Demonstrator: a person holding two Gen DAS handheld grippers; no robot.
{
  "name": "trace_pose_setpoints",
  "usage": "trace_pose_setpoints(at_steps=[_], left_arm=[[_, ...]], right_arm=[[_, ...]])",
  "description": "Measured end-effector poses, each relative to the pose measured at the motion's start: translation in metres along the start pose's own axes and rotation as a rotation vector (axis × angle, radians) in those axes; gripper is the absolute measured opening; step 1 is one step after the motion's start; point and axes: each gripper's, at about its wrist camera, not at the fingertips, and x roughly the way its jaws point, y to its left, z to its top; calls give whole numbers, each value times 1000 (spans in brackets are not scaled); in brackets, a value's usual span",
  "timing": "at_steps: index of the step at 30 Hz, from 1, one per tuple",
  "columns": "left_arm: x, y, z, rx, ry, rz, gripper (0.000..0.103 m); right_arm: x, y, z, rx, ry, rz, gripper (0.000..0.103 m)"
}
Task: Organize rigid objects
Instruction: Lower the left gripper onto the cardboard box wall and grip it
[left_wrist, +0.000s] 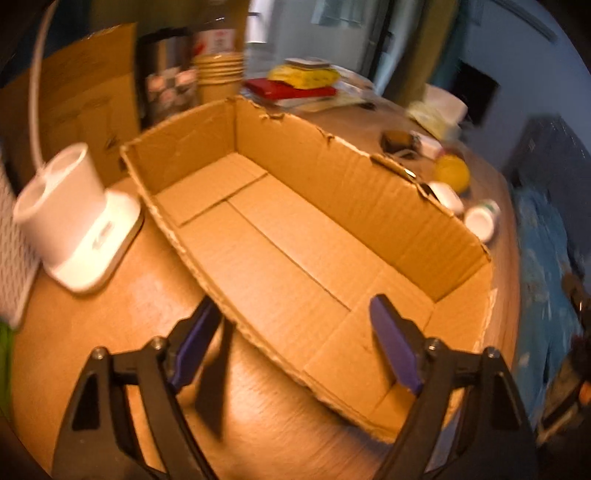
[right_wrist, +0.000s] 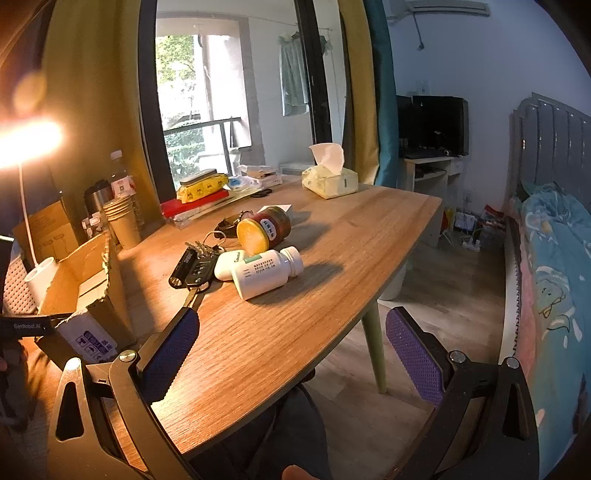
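Note:
An open cardboard box (left_wrist: 369, 184) lies on the wooden table, nothing inside it; it also shows at the left of the right wrist view (right_wrist: 74, 280). My left gripper (left_wrist: 295, 317) is open and empty, straddling the box's near wall. Beyond the box lie a yellow-lidded jar (left_wrist: 451, 172) and white bottles (left_wrist: 480, 220). In the right wrist view, two white pill bottles (right_wrist: 264, 271), the jar (right_wrist: 264, 229), a black battery (right_wrist: 183, 266) and keys (right_wrist: 203, 258) lie mid-table. My right gripper (right_wrist: 291, 336) is open and empty, short of them near the table's front edge.
A white lamp base (left_wrist: 79, 225) stands left of the box. Paper cups (right_wrist: 123, 219), a bottle, a red book with a yellow pack (right_wrist: 201, 190) and a tissue pack (right_wrist: 328, 179) sit at the table's back. A bed (right_wrist: 554, 277) is at right.

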Motion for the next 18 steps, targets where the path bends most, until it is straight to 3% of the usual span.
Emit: trace_pose_setpoints(at_steps=[6,9,11,15,18], left_arm=[[-9,-6,2,146,63,-67,57],[-19,-7,-4,214,46,-97,49],[-22,-6,-8,238,26,-108,49],[-25,5,-18,147,-50,-145,53],[-21,9,-20,61,-60,-170,55]], right_arm=[[-9,6,3,-14,-21,5,103],[-15,8,2,-21,-28,5,103],[-18,9,2,-25,-31,5,103],[-22,11,2,-28,-36,2,103],[-26,16,-1,-37,-37,5,103]])
